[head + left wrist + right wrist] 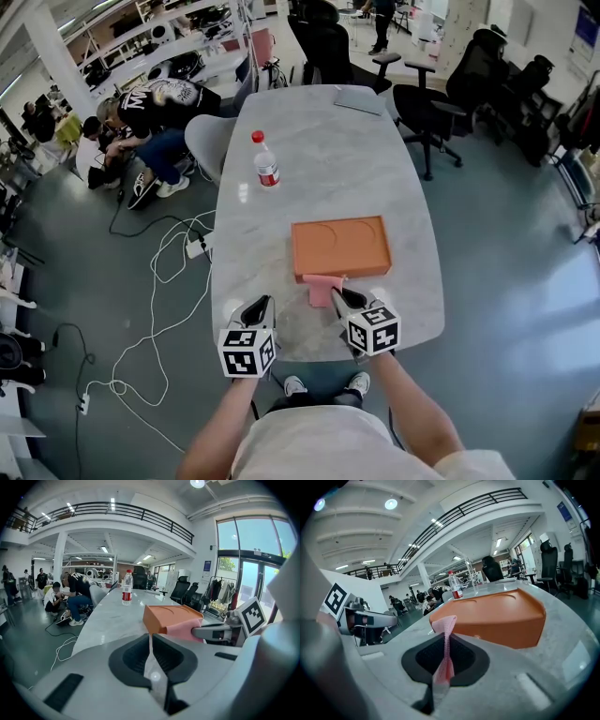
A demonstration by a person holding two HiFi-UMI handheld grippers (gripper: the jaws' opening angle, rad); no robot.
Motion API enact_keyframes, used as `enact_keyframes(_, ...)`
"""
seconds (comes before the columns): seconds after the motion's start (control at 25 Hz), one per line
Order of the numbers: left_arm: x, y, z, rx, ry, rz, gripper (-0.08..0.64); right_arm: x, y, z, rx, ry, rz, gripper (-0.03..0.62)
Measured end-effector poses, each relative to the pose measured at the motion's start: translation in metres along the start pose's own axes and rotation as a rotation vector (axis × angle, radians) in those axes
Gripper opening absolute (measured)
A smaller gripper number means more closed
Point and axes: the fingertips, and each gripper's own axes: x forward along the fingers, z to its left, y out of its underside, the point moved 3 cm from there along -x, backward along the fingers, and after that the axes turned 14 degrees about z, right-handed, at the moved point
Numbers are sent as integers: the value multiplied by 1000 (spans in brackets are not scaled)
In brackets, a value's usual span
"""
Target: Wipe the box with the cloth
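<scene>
- While the left gripper [262,305] is near the front edge of the marble table [319,131] with its jaws pressed together on nothing, the right gripper [343,296] is clamped on the pink cloth [322,288].
- Bunched into a strip pointing far, the cloth meets the near side of the box.
- Mid-table, the orange box [340,246] lies flat, long axis left to right, with two shallow round recesses on top.
- Far left of it, a bottle [266,161] stands upright with a red cap and a red label, its print too small to read.

No words or numbers could be read. The bottle's [266,161] red label was too small to make out, and the blue wall sign [207,566] too blurred. The left cube [247,352] and right cube [374,330] bore only black-and-white square patterns.
</scene>
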Motion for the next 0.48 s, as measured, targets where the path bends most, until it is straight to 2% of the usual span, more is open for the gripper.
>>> enact_keyframes(0.48, 11, -1, -35, 12, 13, 8, 26, -31, 8, -40, 42, 41, -16, 15)
